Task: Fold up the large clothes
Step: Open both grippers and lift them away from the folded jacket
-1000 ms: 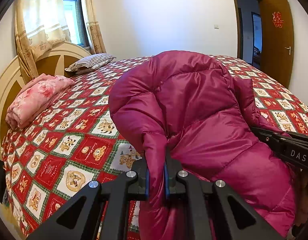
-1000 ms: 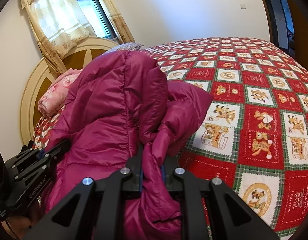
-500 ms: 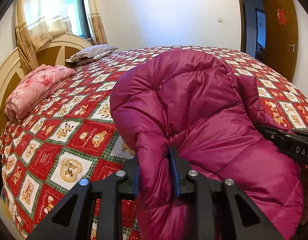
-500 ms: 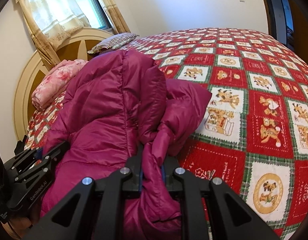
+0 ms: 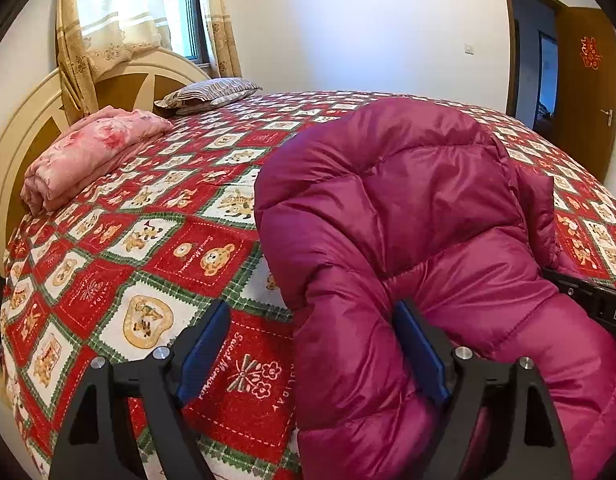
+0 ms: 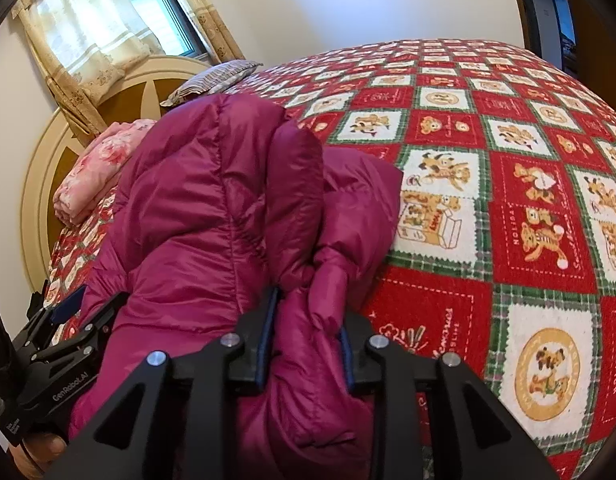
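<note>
A magenta puffer jacket (image 5: pixel 408 208) lies bunched on the red patchwork bed cover (image 5: pixel 148 248), near the bed's front edge; it also shows in the right wrist view (image 6: pixel 212 208). My left gripper (image 5: pixel 312 344) is open wide, with the jacket's puffy edge lying loose between its blue pads (image 5: pixel 206 344). My right gripper (image 6: pixel 306 344) has its jaws partly apart, with a thick roll of the jacket filling the gap between them. The left gripper shows at the lower left of the right wrist view (image 6: pixel 64 344). The right gripper's body shows at the right edge of the left wrist view (image 5: pixel 596 300).
A folded pink floral blanket (image 5: pixel 88 152) and a striped pillow (image 5: pixel 212 94) lie by the cream headboard (image 5: pixel 24 120). Curtains (image 5: pixel 108 20) hang at the window. A brown door (image 5: pixel 584 80) stands open at the far right. The bed cover spreads to the right (image 6: pixel 508 160).
My left gripper has opened wide and let go of the jacket's edge. My right gripper's jaws have loosened around the jacket roll. The jacket has settled lower onto the bed.
</note>
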Demonstrator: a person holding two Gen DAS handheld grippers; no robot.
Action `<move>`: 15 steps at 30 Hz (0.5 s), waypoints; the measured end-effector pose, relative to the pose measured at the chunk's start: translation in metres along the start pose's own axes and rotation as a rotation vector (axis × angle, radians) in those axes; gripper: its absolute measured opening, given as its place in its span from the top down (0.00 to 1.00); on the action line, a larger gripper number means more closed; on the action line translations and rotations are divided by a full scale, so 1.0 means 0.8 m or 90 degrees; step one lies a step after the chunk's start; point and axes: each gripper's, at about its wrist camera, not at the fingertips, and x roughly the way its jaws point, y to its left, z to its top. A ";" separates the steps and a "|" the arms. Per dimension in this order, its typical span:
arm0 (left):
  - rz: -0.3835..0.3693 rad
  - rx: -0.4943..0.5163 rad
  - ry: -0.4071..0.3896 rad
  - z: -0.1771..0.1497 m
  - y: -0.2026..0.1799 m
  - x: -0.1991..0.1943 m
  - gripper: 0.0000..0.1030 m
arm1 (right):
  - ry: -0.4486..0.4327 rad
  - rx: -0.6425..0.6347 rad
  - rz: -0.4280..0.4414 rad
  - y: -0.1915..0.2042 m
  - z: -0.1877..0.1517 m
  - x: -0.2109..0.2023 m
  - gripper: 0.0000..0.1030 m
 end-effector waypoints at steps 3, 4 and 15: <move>-0.002 -0.007 0.001 -0.002 0.002 0.004 0.16 | -0.003 -0.004 -0.006 0.002 -0.002 0.001 0.68; -0.003 -0.011 0.002 -0.003 0.003 0.005 0.14 | -0.004 -0.005 -0.008 0.003 -0.003 0.002 0.68; -0.009 -0.024 0.003 -0.006 0.008 0.010 0.12 | -0.006 -0.017 -0.024 0.008 -0.006 0.007 0.68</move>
